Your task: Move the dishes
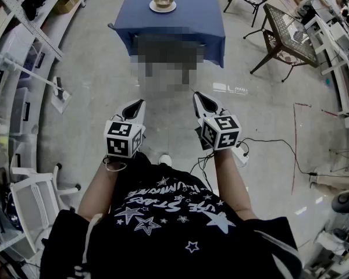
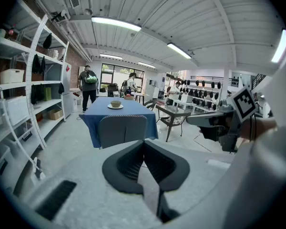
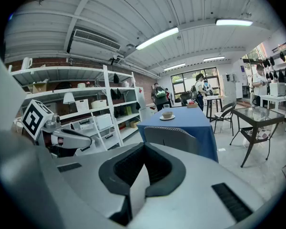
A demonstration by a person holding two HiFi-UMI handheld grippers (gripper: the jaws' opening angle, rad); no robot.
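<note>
Walking step: my left gripper (image 1: 141,102) and right gripper (image 1: 196,95), pressed together and empty, must reach the tan bowl (image 1: 163,0) on the blue-clothed table (image 1: 192,17).

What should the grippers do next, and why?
Probably walk closer to the blue table: the bowl on its plate sits far ahead, while the left gripper and right gripper are shut, empty, far out of reach.
</note>
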